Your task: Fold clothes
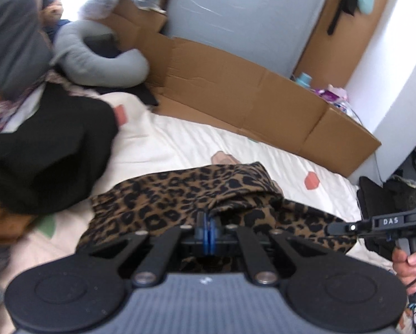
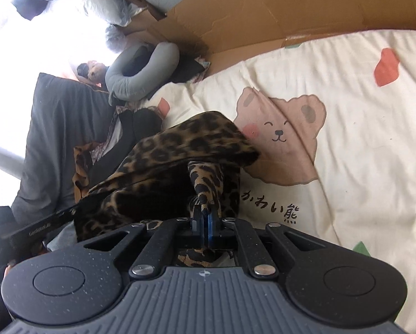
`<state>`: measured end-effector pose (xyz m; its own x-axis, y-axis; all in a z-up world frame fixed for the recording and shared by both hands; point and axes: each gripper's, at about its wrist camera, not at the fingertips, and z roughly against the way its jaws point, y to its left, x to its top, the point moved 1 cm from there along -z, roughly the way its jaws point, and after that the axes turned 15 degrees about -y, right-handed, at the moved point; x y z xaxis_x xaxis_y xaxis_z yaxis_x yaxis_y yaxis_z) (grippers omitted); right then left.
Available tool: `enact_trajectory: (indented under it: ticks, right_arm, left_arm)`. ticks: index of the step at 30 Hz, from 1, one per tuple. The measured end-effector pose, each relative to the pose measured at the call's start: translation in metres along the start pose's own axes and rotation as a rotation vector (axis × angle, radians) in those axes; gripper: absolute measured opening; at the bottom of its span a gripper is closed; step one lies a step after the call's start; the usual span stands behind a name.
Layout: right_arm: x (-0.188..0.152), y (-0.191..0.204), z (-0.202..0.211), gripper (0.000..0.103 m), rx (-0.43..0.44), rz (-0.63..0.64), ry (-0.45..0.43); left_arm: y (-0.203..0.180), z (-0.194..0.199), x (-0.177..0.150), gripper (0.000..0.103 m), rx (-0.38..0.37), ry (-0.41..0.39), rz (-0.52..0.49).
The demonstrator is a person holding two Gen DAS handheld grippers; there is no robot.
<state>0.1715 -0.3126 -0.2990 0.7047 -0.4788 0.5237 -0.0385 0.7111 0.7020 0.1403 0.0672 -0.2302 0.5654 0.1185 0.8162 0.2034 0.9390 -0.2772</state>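
A leopard-print garment point(image 1: 185, 194) lies bunched on the cream bedsheet point(image 1: 202, 142), partly folded over itself. My left gripper point(image 1: 207, 220) is shut on an edge of that garment, the blue pads pressed together with cloth between them. In the right wrist view the same leopard-print garment point(image 2: 180, 150) hangs in a lifted hump, and my right gripper point(image 2: 205, 213) is shut on a narrow twisted strip of it. The right gripper's body point(image 1: 386, 222) shows at the right edge of the left wrist view, held by a hand point(image 1: 408, 264).
A black garment point(image 1: 46, 153) is heaped at the left. A grey U-shaped pillow point(image 1: 102, 55) and flattened cardboard point(image 1: 249, 103) line the far side of the bed. A dark grey pillow point(image 2: 57, 128) sits left. The sheet has a bear print point(image 2: 283, 136).
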Motion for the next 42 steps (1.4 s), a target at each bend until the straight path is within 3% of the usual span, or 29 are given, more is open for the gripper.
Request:
enact_trajectory:
  ticks: [14,21,25,36,38,40,42]
  right_arm:
    - [0.017,0.070,0.055,0.000,0.065,0.156,0.008]
    - [0.006,0.100,0.057,0.001,0.110,0.277,0.155]
    - [0.001,0.101,0.054,0.004,0.105,0.288,0.198]
    - [0.001,0.077,0.028,0.006,0.008,0.312,0.214]
    - [0.000,0.073,0.022,0.011,-0.009,0.325,0.220]
    - [-0.004,0.068,0.014,0.023,-0.021,0.340,0.227]
    - [-0.008,0.063,0.006,0.024,-0.024,0.349,0.236]
  left_arm:
    - [0.005,0.117,0.009,0.002,0.077,-0.038,0.035]
    - [0.018,0.155,-0.027,0.002,0.116,0.048,0.090]
    - [0.033,0.173,-0.053,0.002,0.166,0.097,0.129]
    - [0.072,0.213,-0.094,0.002,0.305,0.197,0.194]
    - [0.077,0.219,-0.100,0.002,0.328,0.222,0.193]
    - [0.083,0.223,-0.102,0.002,0.351,0.242,0.195]
    - [0.091,0.229,-0.103,0.001,0.377,0.250,0.204]
